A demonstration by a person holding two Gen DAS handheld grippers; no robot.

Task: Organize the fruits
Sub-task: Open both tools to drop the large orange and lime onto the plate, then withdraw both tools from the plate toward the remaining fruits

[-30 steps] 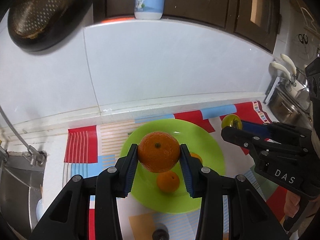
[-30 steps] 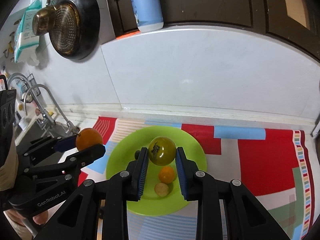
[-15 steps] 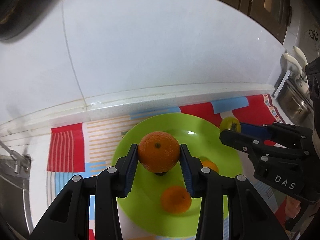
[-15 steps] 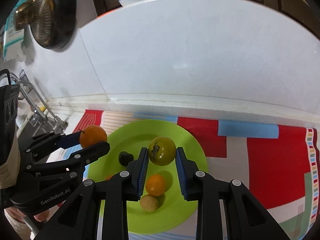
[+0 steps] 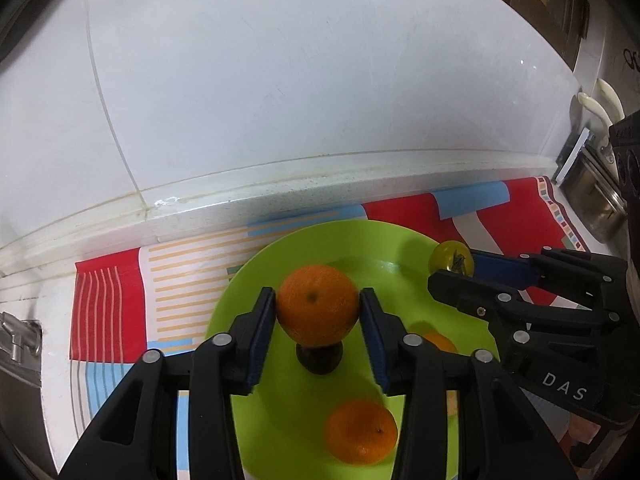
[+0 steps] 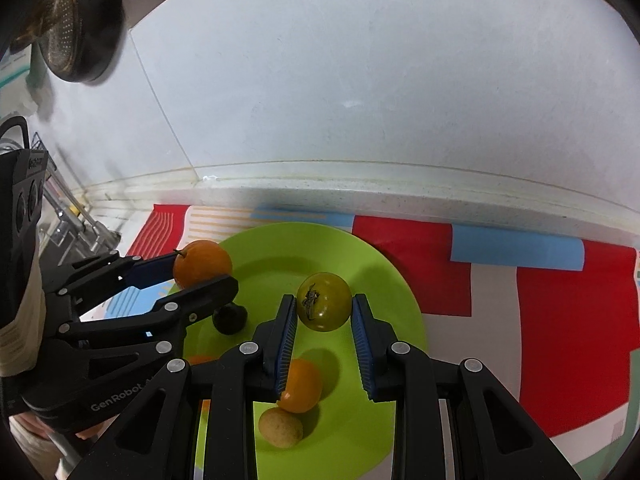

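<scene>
Both grippers have come lower over the green plate [image 5: 256,280], and the left gripper [image 5: 318,314] has just been opening, its pads now apart beside the orange [image 5: 318,310], while the right gripper [image 6: 324,312] stays clamped on the green tomato [image 6: 324,302], so I judge release is starting.

Fruits [image 6: 300,384] on green plate [image 6: 404,300]

The left gripper [image 6: 204,276] hides 1 small orange fruit [image 6: 199,359] almost entirely.
</scene>
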